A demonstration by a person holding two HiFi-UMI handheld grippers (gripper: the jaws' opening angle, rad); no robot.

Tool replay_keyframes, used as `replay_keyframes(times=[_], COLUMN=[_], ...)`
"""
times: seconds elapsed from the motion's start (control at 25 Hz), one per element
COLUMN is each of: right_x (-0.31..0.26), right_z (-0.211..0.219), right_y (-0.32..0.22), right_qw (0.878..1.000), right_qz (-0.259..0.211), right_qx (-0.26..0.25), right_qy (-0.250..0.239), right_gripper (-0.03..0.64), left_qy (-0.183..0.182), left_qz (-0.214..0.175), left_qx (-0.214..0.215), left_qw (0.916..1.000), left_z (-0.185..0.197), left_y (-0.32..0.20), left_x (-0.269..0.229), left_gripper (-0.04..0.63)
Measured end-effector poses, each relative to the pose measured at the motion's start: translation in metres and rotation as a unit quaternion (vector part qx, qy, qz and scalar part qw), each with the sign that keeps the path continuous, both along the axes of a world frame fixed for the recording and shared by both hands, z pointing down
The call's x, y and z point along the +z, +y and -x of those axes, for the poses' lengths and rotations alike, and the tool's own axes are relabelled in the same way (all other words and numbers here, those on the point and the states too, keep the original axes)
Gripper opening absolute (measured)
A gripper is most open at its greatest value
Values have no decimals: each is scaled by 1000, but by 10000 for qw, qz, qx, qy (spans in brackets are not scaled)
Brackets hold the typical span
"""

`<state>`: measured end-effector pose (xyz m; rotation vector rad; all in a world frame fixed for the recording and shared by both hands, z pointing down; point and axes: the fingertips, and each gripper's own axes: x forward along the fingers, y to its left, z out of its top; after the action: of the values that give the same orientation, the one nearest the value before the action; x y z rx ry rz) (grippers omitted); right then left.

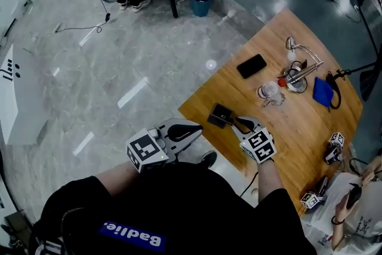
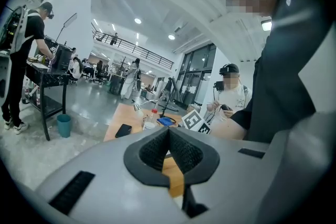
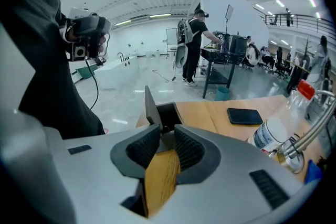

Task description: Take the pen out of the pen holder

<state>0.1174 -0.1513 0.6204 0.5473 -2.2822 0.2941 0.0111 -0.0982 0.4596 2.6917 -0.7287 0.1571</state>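
Observation:
A dark box-shaped pen holder [image 1: 219, 114] lies near the wooden table's [image 1: 298, 128] front left corner, its open mouth [image 3: 164, 112] facing my right gripper. My right gripper [image 1: 239, 123] is right at that mouth. Its jaws [image 3: 164, 131] are shut on a thin dark pen [image 1: 233, 119], whose end just shows between the pads. My left gripper [image 1: 200, 128] hangs off the table's edge over the floor, jaws shut [image 2: 168, 131], with nothing between them.
Farther along the table are a black phone [image 1: 251, 65], a red-capped bottle [image 1: 271, 91], a desk lamp [image 1: 298, 48] and a blue pouch [image 1: 322, 92]. Spare marker cubes [image 1: 334, 146] lie at the right edge beside another person [image 1: 358, 200]. A blue bin [image 1: 201, 2] stands on the floor.

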Motion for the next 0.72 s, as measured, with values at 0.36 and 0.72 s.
replay_keyframes(times=[0.36, 0.72], right_x=[12, 14], right_z=[-1, 3], right_y=[-5, -15], right_qw=[9999, 9999], right_qz=[95, 82], right_qx=[-98, -98], right_qy=[74, -16], right_gripper=[69, 68], left_qy=[-55, -86], left_qz=[57, 86], left_qx=[-175, -247], left_qw=[9998, 9996], left_z=[12, 16], left_y=[3, 6], left_x=[5, 8], left_gripper=[0, 0])
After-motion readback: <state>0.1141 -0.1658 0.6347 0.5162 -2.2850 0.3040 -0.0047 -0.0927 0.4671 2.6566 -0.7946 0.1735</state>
